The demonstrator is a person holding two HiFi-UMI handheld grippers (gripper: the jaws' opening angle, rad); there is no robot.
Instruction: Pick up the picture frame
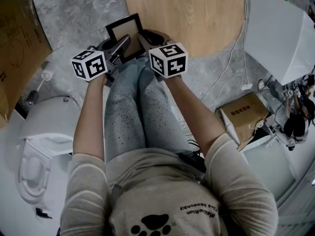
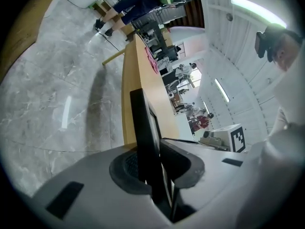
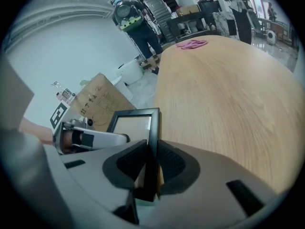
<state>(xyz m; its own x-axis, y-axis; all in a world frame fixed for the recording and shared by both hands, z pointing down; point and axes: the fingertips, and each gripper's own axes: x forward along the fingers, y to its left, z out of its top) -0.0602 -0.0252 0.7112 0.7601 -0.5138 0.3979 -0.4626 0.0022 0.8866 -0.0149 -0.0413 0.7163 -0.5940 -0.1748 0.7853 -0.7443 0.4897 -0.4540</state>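
A black picture frame with a pale insert is held over the person's knees, at the near rim of the round wooden table. My left gripper is closed on the frame's left side; in the left gripper view the frame's black edge stands upright between the dark pads. My right gripper clamps the frame's right side. In the right gripper view its pads pinch the frame's edge, and the left gripper shows beyond the frame.
A flattened cardboard box leans at the left and a smaller carton lies at the right. A white toilet-shaped object stands at the lower left. A white panel and floor cables lie at the right.
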